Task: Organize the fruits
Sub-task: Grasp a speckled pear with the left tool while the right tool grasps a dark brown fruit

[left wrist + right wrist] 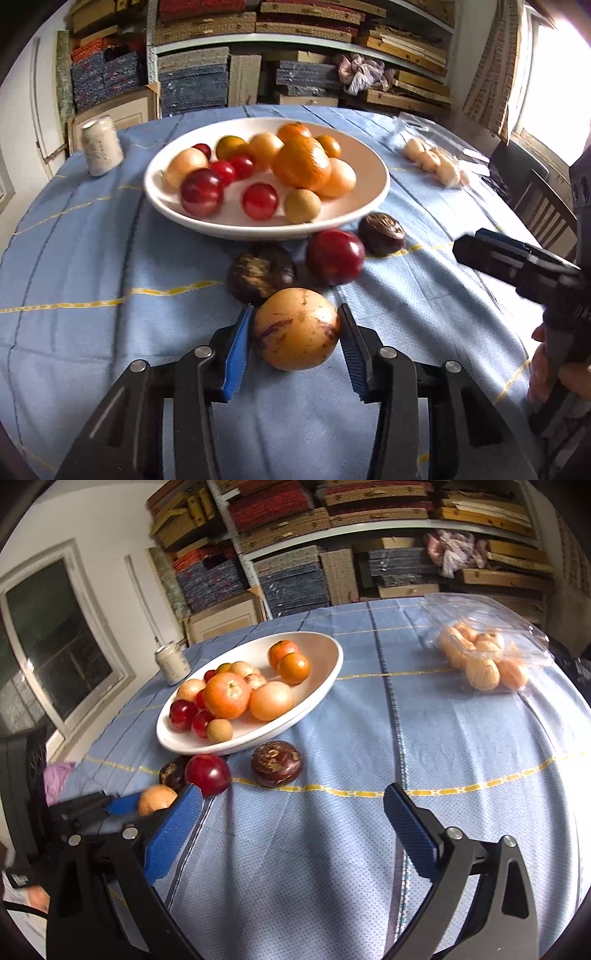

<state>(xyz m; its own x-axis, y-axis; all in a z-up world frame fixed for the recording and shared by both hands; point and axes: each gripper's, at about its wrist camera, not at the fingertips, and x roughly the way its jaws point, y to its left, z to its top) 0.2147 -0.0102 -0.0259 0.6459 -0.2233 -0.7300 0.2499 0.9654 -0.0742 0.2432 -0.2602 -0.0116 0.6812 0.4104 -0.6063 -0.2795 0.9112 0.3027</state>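
Note:
A round yellow fruit with purple streaks [295, 332] rests on the blue tablecloth [110, 258], and my left gripper [295, 307] is shut on it, one blue pad against each side. Just beyond it lie a red plum [334, 256] and two dark wrinkled fruits [260, 273] [382, 234]. Behind those stands a white bowl [266, 230] with oranges, plums and pale fruits. My right gripper [291, 794] hangs open above bare cloth, with nothing between its fingers. In the right wrist view the plum [208, 773] sits just past its left fingertip, and the held fruit [157, 799] shows at the left.
A pale jar [101, 149] stands left of the bowl. An open clear plastic box [487, 653] of pale fruits sits at the far right of the table. A wooden chair [543, 206] is beyond the right edge. Stacked shelves fill the back wall.

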